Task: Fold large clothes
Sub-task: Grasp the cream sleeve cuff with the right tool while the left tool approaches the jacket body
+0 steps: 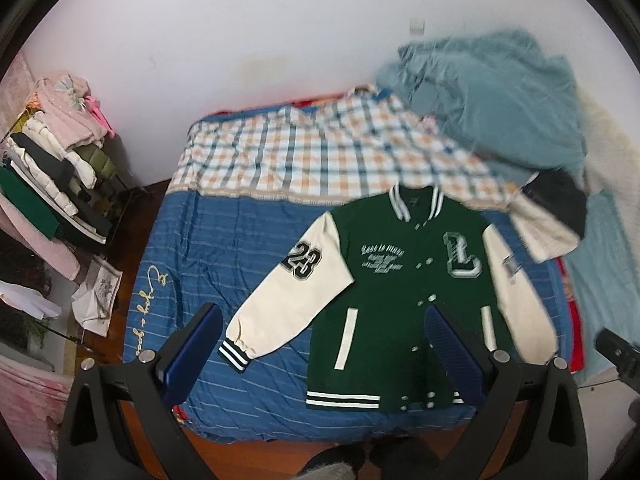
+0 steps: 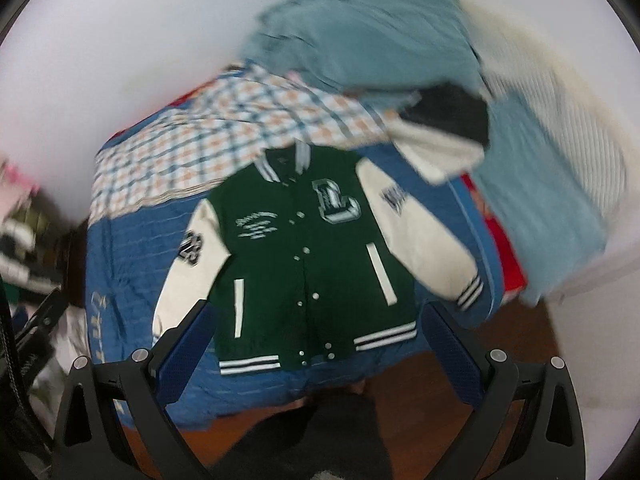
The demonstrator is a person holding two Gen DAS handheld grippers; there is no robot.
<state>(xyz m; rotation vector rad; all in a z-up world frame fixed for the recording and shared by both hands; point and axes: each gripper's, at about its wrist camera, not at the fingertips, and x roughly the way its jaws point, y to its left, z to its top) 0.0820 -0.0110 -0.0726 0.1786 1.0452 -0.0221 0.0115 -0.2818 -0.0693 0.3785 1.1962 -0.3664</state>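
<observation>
Green jacket [image 1: 404,296] with cream sleeves lying flat, front up, snapped shut, on the blue striped bed [image 1: 224,256], hem toward the near edge, collar toward the plaid sheet [image 1: 304,152]. Sleeve with the "23" patch [image 1: 292,292] spread out and down to one side; other sleeve [image 2: 424,240] angled out to the opposite side, cuff near the bed edge. Left gripper [image 1: 320,356] hanging above the near part of the bed, fingers wide apart, nothing between them. Right gripper [image 2: 320,356] likewise above the hem, fingers wide apart, empty; that view blurred. Teal blanket [image 1: 492,96] heaped at the far corner, clothes rack [image 1: 52,168] off the side of the bed.

Step, as judged: jacket laid out, no fold made yet, about to start. Next move likely calls for reaching down to a sleeve, pinching cuff or shoulder seam, carrying it across the chest. Thick fabric and ribbed cuffs probably need a deep pinch to avoid slipping.
</observation>
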